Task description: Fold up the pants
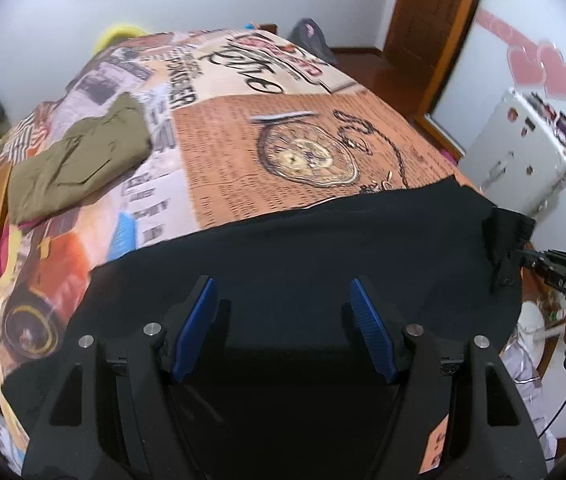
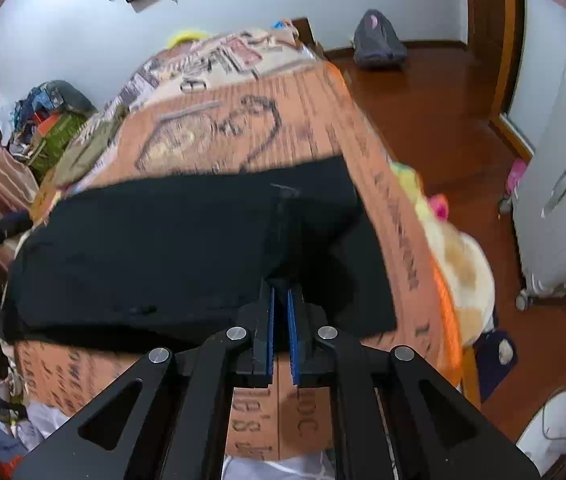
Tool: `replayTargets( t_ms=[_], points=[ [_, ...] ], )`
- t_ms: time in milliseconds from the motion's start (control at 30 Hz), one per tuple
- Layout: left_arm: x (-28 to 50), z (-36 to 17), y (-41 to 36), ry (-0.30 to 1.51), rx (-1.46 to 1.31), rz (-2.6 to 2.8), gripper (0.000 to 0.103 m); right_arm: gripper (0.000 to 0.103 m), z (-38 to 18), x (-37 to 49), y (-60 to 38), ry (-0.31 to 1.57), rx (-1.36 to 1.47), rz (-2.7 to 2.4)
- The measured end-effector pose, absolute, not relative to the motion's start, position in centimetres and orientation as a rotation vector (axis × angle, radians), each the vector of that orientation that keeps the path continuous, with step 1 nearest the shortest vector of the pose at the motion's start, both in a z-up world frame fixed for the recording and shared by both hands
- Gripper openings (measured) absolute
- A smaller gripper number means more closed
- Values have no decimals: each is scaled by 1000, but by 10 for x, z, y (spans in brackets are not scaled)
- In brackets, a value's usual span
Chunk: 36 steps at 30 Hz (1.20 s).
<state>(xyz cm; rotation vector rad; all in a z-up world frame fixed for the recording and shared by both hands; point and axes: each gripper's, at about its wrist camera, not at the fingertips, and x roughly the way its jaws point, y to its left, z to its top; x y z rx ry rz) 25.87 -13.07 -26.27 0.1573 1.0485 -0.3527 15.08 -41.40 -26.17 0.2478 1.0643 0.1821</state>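
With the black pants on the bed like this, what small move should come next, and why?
Probably lower the open left gripper onto the black pants and pinch the near edge. The right gripper is already shut on a corner of the cloth, while the left holds nothing, so a fold needs its grip.

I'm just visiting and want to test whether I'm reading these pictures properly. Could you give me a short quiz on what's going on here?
1. True or false: the right gripper has its jaws shut on the black pants.
2. Which garment lies apart, farther up the bedspread? A) olive green pants B) a red sweater C) a white towel
3. Fill in: the left gripper hangs over the black pants with its jaws ____.

Key
1. True; a fold of the dark cloth is pinched between the blue pads.
2. A, the olive green pants.
3. Open; nothing is between them.
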Motion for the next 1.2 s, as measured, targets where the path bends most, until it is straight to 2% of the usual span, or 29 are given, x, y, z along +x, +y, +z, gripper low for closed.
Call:
replayTargets(
  t_ms=[33, 100, 200, 533, 933, 1033, 1100, 1167, 1200],
  points=[
    [264, -266, -138, 1059, 177, -364, 69, 9, -264, 148, -416, 1069, 247, 180],
    [270, -270, -148, 1074, 196, -389, 69, 24, -263, 144, -422, 1073, 229, 155],
    [282, -274, -166, 1084, 231, -427, 69, 40, -255, 136, -438, 1044, 213, 117],
    [320, -290, -204, 1117, 298, -549, 69, 40, -239, 171, -456, 986, 150, 82],
    [335, -319, -215, 1169, 357, -619, 68, 40, -286, 243, -440, 1079, 64, 122],
    [333, -318, -213, 1160, 363, -606, 57, 39, -294, 246, -444, 1106, 87, 144],
    [333, -317, -211, 1158, 361, -606, 49, 29, -294, 243, -443, 1099, 97, 174],
    [333, -315, -207, 1164, 349, -608, 37, 26, -292, 241, -439, 1086, 74, 170],
    [333, -315, -206, 1166, 347, -611, 35, 21, -292, 241, -437, 1085, 65, 173]
  ],
)
